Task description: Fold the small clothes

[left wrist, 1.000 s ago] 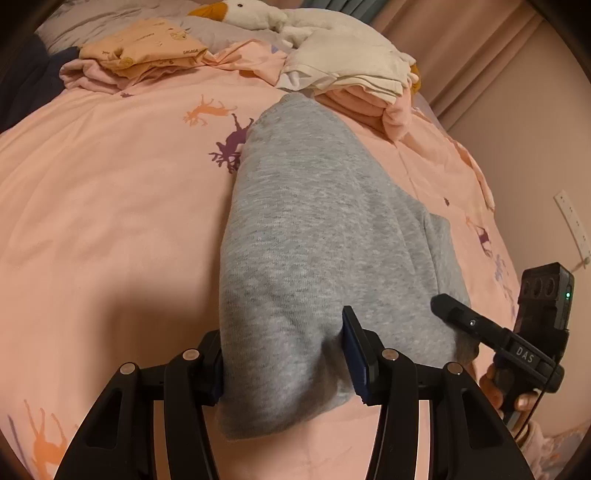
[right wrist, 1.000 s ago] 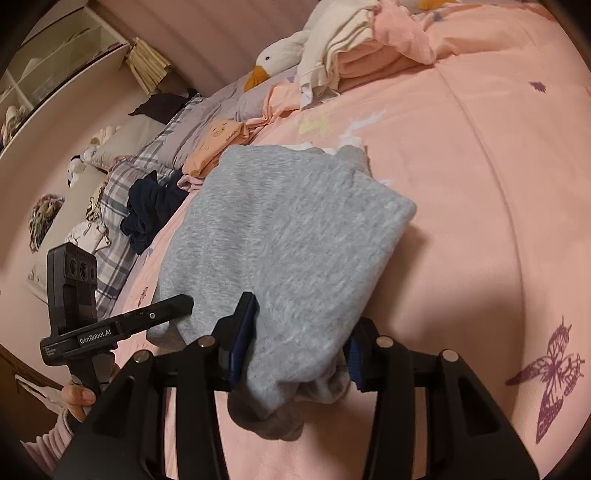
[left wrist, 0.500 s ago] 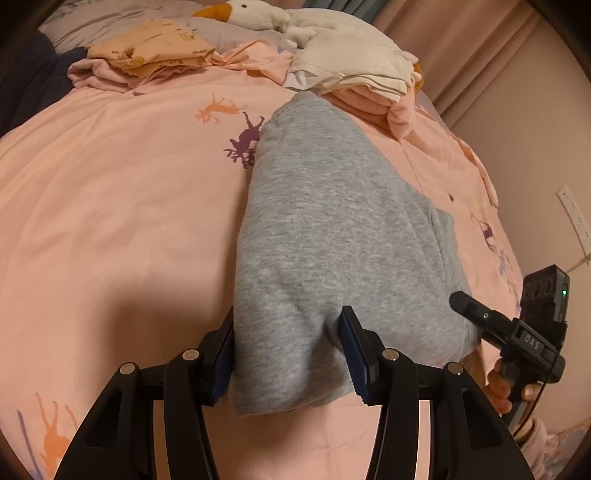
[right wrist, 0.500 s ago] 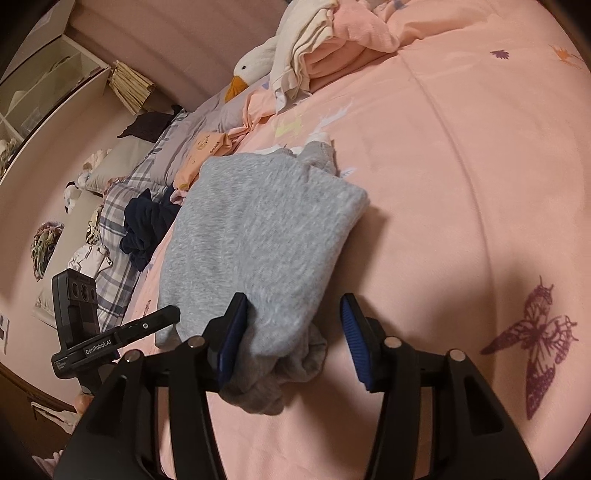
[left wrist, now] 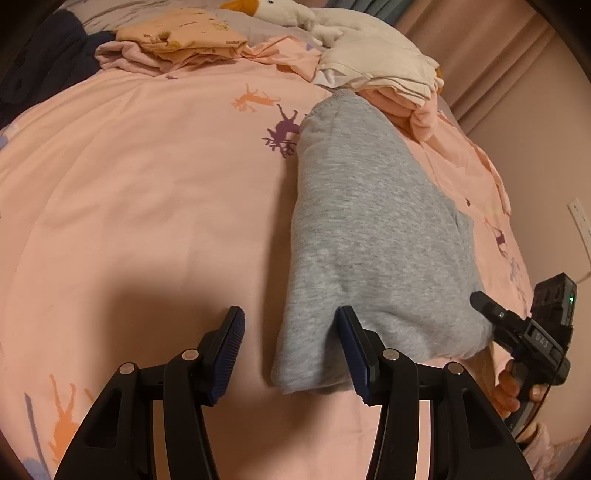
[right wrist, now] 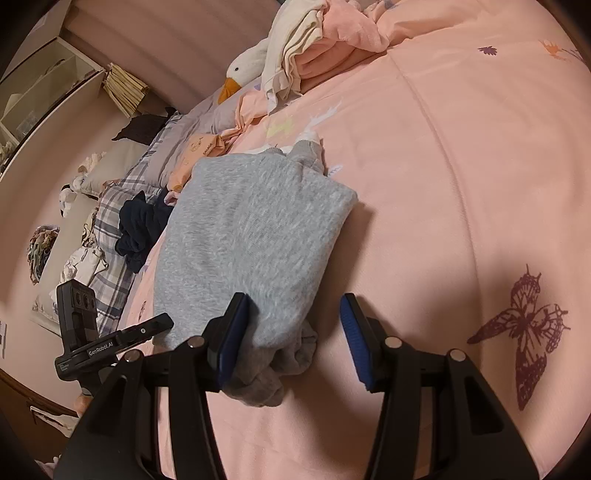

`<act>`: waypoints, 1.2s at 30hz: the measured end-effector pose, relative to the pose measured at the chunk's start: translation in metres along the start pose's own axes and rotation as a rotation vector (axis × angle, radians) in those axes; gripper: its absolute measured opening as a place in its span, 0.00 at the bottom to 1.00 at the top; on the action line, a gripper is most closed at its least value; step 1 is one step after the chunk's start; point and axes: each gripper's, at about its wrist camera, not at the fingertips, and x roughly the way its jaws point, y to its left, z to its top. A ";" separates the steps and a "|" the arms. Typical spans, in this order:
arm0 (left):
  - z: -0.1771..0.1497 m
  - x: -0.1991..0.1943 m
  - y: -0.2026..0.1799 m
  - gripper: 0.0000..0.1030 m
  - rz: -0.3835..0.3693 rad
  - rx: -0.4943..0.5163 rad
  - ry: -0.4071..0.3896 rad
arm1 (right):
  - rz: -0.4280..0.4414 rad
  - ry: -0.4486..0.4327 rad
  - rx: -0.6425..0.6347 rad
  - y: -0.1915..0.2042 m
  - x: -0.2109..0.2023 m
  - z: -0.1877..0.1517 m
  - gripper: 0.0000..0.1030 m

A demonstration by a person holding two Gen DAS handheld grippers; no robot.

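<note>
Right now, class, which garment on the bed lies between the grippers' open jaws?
The grey garment, folded on the pink sheet; the orange, white and navy clothes lie farther away.

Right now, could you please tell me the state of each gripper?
Left gripper: open, holding nothing; the grey garment lies between its jaws.
Right gripper: jaws have just been opening; open, garment edge between them.

A folded grey knit garment (left wrist: 369, 236) lies flat as a long bundle on the pink bed (left wrist: 147, 192), its near end bunched.
</note>
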 end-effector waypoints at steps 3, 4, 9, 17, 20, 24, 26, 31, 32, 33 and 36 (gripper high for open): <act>0.000 0.000 -0.001 0.49 0.004 0.004 -0.002 | -0.010 0.001 0.000 0.001 0.000 0.000 0.51; 0.000 -0.001 -0.001 0.49 0.006 0.006 -0.002 | -0.014 0.001 0.000 0.001 0.000 0.000 0.51; 0.000 0.000 -0.001 0.49 0.010 0.011 -0.004 | -0.032 0.002 0.000 0.001 -0.002 0.001 0.52; 0.000 0.000 -0.001 0.49 0.015 0.016 -0.006 | -0.049 0.001 0.003 -0.002 -0.003 0.002 0.52; -0.001 0.000 -0.003 0.49 0.022 0.022 -0.007 | -0.052 0.001 0.001 -0.002 -0.003 0.002 0.53; -0.001 0.000 -0.003 0.49 0.029 0.028 -0.009 | -0.051 0.000 0.003 -0.002 -0.003 0.002 0.53; -0.001 0.000 -0.003 0.49 0.032 0.030 -0.008 | -0.050 0.000 0.003 -0.002 -0.002 0.003 0.53; -0.001 0.001 -0.004 0.49 0.038 0.035 -0.009 | -0.051 0.000 0.004 -0.002 -0.002 0.003 0.53; -0.001 0.001 -0.005 0.49 0.038 0.035 -0.009 | -0.051 0.000 0.005 -0.002 -0.002 0.003 0.53; -0.001 0.001 -0.005 0.49 0.039 0.035 -0.008 | -0.050 -0.001 0.004 -0.002 -0.002 0.002 0.53; -0.001 0.001 -0.005 0.49 0.041 0.036 -0.009 | -0.050 -0.001 0.002 -0.003 -0.002 0.003 0.54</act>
